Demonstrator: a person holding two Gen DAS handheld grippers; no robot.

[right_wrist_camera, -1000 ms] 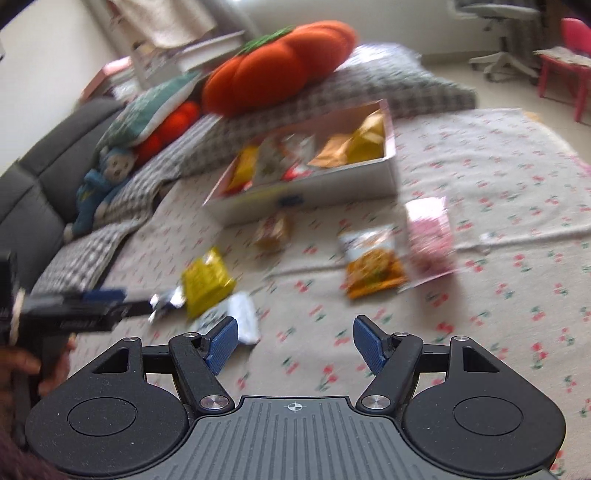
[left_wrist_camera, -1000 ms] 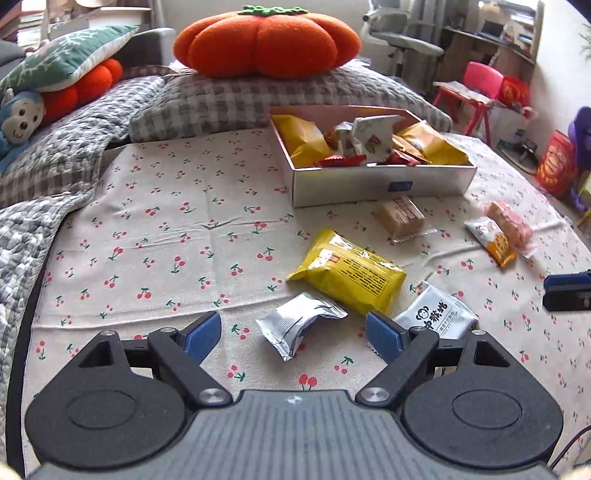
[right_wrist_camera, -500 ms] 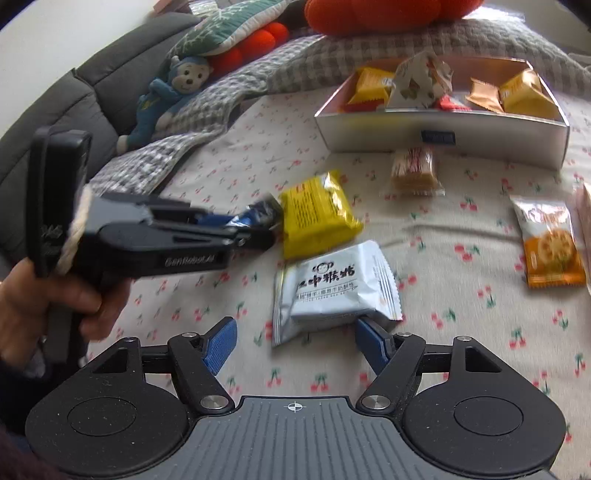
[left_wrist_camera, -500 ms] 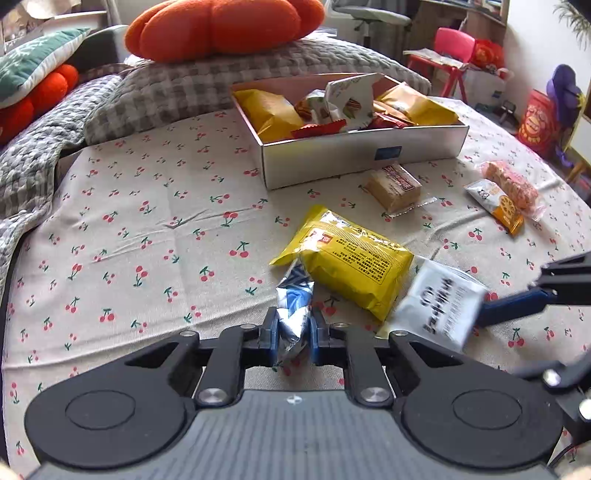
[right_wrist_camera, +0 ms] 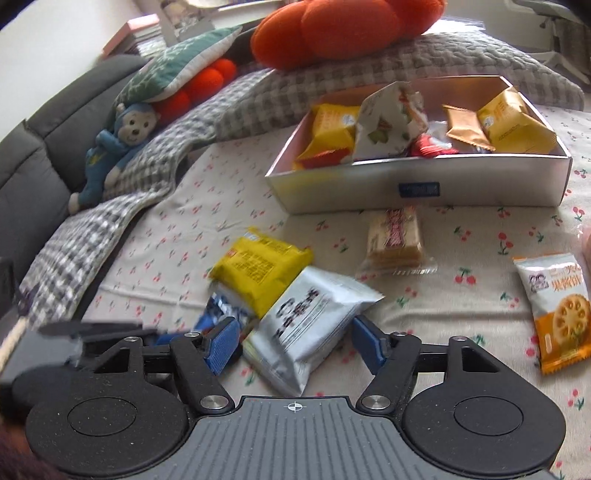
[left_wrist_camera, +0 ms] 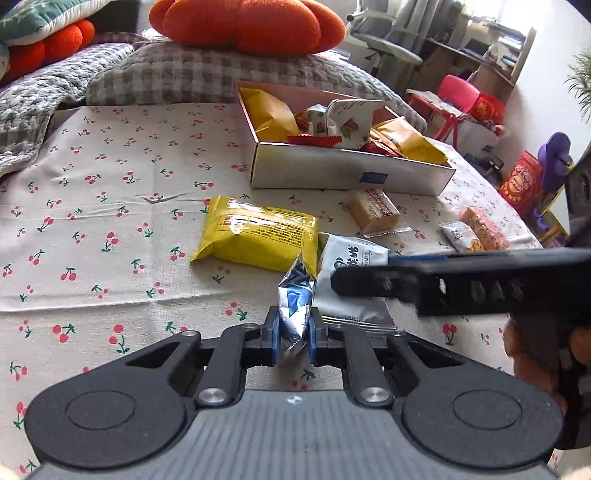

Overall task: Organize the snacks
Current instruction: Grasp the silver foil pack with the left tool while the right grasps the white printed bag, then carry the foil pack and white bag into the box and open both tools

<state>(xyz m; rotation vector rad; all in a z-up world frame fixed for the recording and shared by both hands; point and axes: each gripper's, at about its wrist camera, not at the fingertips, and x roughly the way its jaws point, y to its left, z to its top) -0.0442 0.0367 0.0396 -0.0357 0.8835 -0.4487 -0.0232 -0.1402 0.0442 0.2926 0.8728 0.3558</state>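
My left gripper is shut on a small silver and blue snack packet, held just above the cherry-print cloth. My right gripper is open, its fingers on either side of a white and silver snack bag that lies on the cloth. The same bag shows in the left wrist view, with the right gripper over it. A yellow snack bag lies beside it, also in the right wrist view. The white box holds several snacks.
A wrapped biscuit lies in front of the box. An orange cracker packet lies at the right, and a pink packet beside it. Checked pillows and an orange cushion stand behind.
My left gripper has lifted the silver packet slightly and moved forward. My right gripper has moved in around the white and silver bag, whose near end now sits between the fingers.
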